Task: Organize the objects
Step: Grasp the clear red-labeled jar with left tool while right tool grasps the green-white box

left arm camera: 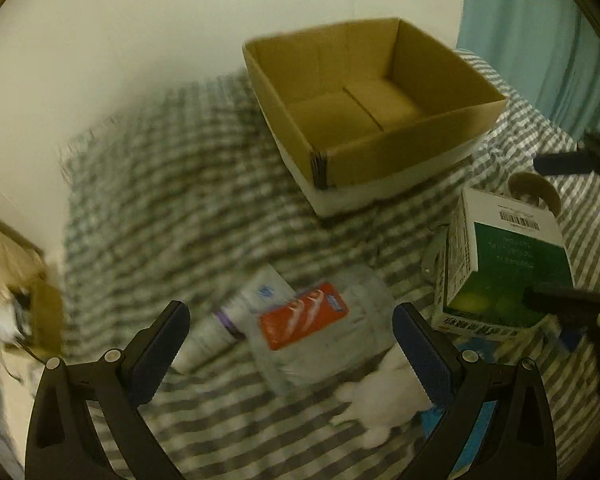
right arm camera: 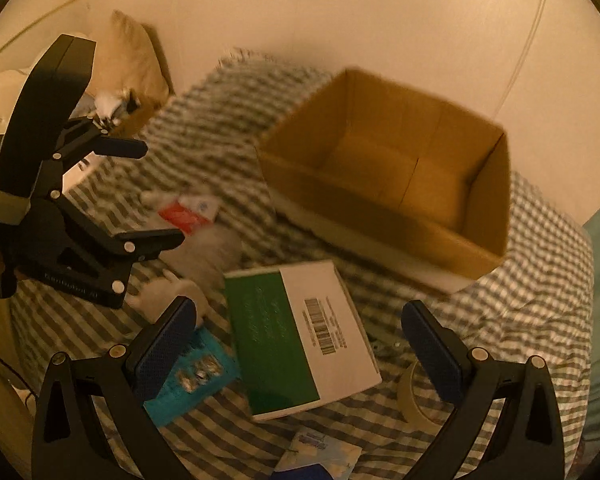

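An empty cardboard box sits open on a striped bedspread. Nearer the camera than the box, the left gripper hovers, jaws spread, over a red-labelled clear packet beside what looks like a white tube. The right gripper, jaws wide and holding nothing, hangs above a green-and-white carton.

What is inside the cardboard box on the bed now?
The cardboard box appears empty: both views show only its bare brown floor flaps and inner walls. The strip of floor just behind the near wall is hidden, so something flat there cannot be excluded.
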Demonstrator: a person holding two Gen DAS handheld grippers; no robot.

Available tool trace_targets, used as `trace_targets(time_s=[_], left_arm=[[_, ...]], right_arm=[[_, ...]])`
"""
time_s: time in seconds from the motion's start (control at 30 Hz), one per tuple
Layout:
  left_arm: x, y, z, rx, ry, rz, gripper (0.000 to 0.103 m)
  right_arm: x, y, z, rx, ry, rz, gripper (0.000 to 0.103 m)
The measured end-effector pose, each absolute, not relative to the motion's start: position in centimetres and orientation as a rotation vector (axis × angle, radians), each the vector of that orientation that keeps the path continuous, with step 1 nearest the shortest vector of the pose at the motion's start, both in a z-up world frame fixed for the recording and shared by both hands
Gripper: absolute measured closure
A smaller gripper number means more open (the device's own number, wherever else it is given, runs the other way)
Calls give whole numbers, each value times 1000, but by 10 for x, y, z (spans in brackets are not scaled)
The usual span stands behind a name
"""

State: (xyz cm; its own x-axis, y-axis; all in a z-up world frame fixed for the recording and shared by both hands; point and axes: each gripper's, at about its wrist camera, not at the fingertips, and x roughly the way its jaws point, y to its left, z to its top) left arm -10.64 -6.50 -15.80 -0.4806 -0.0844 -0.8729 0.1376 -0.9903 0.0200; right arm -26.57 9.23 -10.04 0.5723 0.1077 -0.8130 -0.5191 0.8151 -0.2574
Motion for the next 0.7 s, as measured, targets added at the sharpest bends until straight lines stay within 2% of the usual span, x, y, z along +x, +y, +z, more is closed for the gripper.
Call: trace_targets(time_s=[0.1,0.27,0.4,0.5,0.7], left_arm=[[-110,-69,-164,1552,259,-2552,0],[-113,-78,-170,1522,401,-2470,0],[-115,-73,-179,1545,420,-2430,0],[-118,-66,-187,1564,403,-2411,0],[-127,-60,-200,1585,387,-2370,0]], right_arm=[[-256,88,-112,-528,917,372,0],[-250,85,-125,-534,955,378,0],[-252,83,-131,-551,983,396,1],[-255,84,-133,-562,985,424,11],[-261,85,-127,-588,947,449,13]])
